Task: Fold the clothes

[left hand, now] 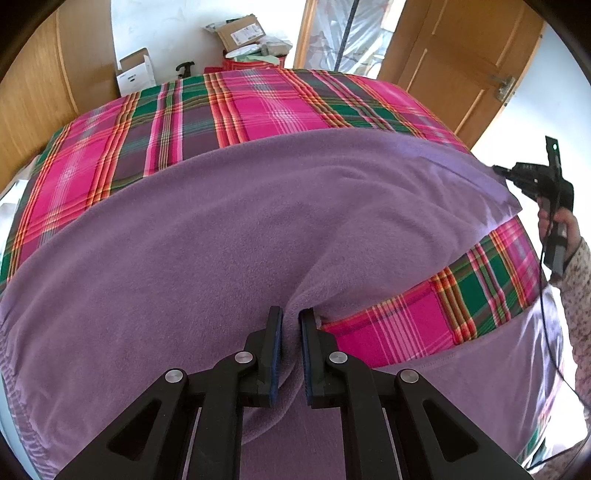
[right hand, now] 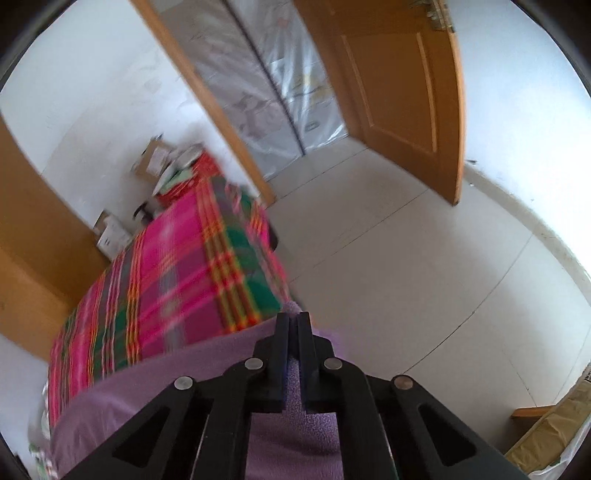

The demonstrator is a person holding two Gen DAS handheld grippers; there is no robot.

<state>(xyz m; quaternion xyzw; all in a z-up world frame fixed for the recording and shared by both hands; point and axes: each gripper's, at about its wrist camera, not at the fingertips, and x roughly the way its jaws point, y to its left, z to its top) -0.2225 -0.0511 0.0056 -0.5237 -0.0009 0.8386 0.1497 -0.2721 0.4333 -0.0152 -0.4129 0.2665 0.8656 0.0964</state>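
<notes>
Purple fleece garment spread across plaid bed cover, hanging over near edge. Left gripper clenched on near hem; right gripper clenched on right corner. Best lifted level, hem kept taut, carried toward far edge.

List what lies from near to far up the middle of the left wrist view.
Left gripper shut on the purple fleece → plaid bedcover → cardboard boxes against the white wall.
</notes>
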